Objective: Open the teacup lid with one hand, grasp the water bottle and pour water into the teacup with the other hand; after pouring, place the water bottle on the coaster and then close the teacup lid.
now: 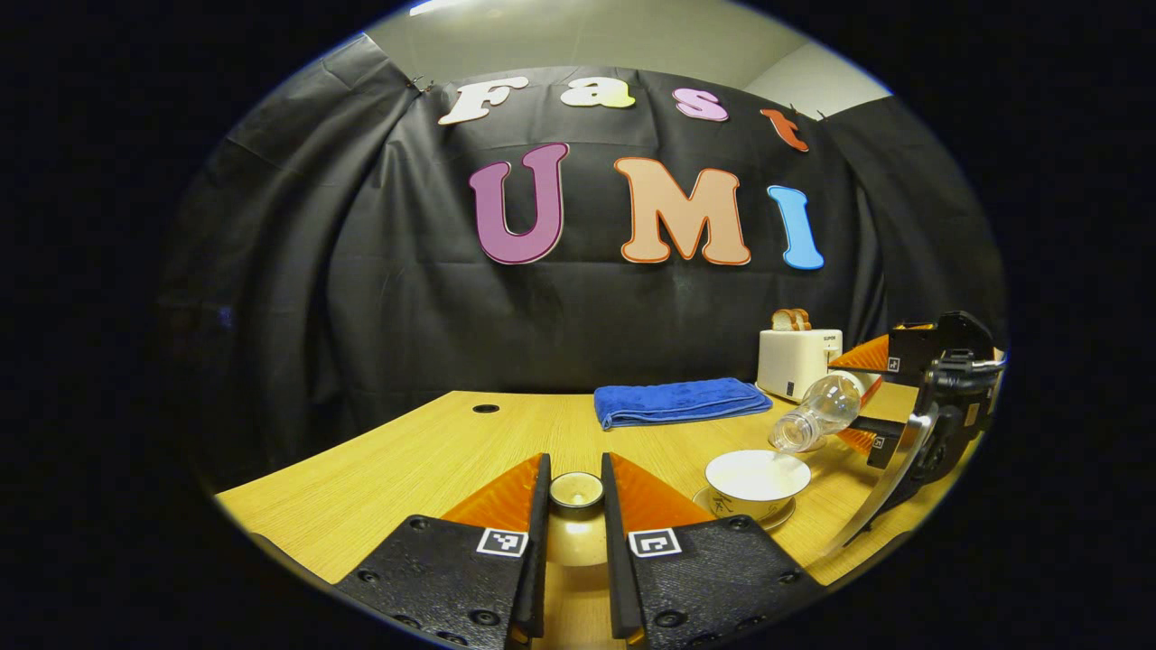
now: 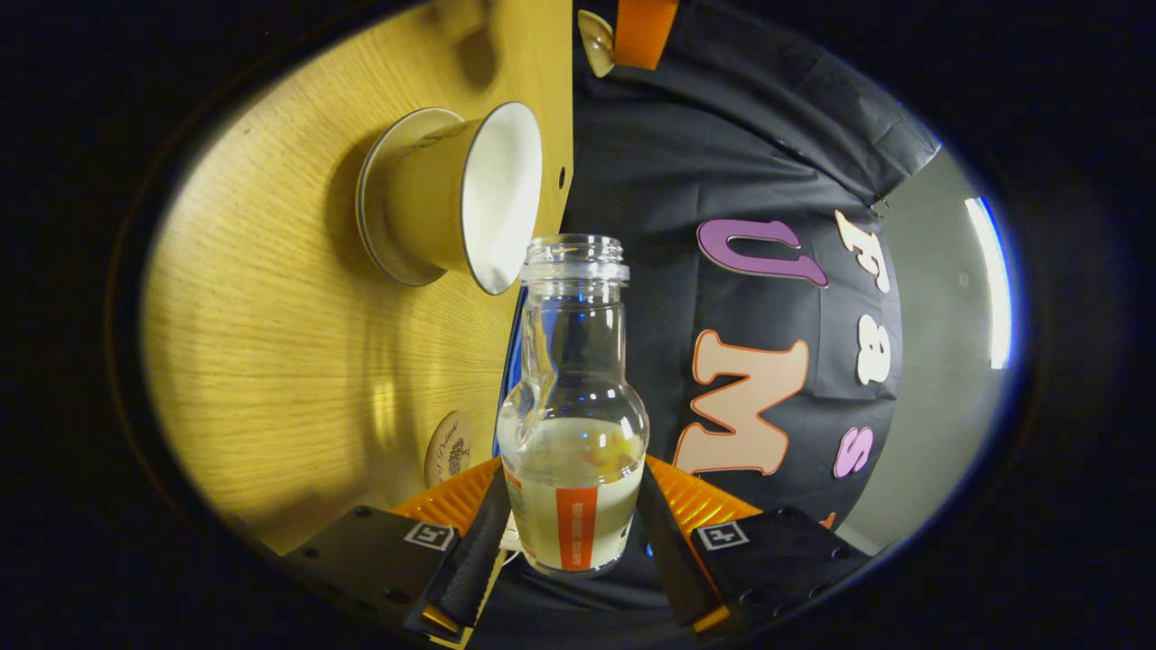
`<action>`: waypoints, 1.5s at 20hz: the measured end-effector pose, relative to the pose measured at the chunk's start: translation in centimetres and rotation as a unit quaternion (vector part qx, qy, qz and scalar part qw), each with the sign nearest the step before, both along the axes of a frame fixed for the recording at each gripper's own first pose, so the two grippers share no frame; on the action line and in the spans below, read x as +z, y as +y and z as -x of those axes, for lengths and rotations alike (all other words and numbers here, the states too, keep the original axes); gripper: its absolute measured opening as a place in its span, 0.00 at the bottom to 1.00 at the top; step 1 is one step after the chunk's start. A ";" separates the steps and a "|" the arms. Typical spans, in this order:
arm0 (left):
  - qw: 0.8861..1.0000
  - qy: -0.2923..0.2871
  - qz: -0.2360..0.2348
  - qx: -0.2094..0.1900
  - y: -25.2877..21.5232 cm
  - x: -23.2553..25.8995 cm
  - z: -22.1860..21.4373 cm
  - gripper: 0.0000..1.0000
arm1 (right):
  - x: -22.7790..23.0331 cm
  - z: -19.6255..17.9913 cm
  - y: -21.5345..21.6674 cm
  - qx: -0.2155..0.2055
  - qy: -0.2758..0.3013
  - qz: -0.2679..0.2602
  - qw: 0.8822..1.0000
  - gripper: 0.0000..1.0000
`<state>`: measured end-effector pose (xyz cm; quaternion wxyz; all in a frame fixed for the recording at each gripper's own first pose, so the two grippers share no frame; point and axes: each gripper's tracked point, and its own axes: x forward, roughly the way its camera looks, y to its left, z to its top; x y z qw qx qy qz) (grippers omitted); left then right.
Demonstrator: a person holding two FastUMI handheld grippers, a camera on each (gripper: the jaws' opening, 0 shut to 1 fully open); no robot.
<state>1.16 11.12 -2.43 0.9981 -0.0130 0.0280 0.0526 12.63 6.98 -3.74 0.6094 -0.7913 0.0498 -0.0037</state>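
The white teacup [image 1: 757,476] stands uncovered on its saucer [image 1: 787,516] at the right of the wooden table. Its lid [image 1: 576,492] hangs above the table with my left gripper [image 1: 575,478] shut on it by the knob. My right gripper [image 1: 862,397] is shut on the clear water bottle [image 1: 817,411], which is tipped with its open mouth over the cup's right rim. In the right gripper view, rolled sideways, the bottle [image 2: 573,433] sits between the fingers of my right gripper [image 2: 573,487], part full of water, mouth near the teacup [image 2: 461,199]. A round coaster [image 2: 449,447] lies near the bottle's base.
A folded blue towel [image 1: 677,402] lies at the back of the table [image 1: 388,460]. A white toaster [image 1: 799,361] with bread in it stands at the back right. A small cable hole [image 1: 485,408] is at the back left. The table's near edge runs just under my left gripper.
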 end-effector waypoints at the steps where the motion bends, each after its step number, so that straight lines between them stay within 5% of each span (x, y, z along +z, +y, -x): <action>1: 1.000 0.000 0.000 -0.001 0.0 0.0 0.0 0.26 | 0.1 0.1 0.1 0.003 0.000 0.010 1.000 0.81; 30: 1.000 -0.001 0.000 -0.003 0.0 -0.1 -0.1 0.26 | 5.4 -1.2 2.6 0.068 -0.050 0.169 0.982 0.82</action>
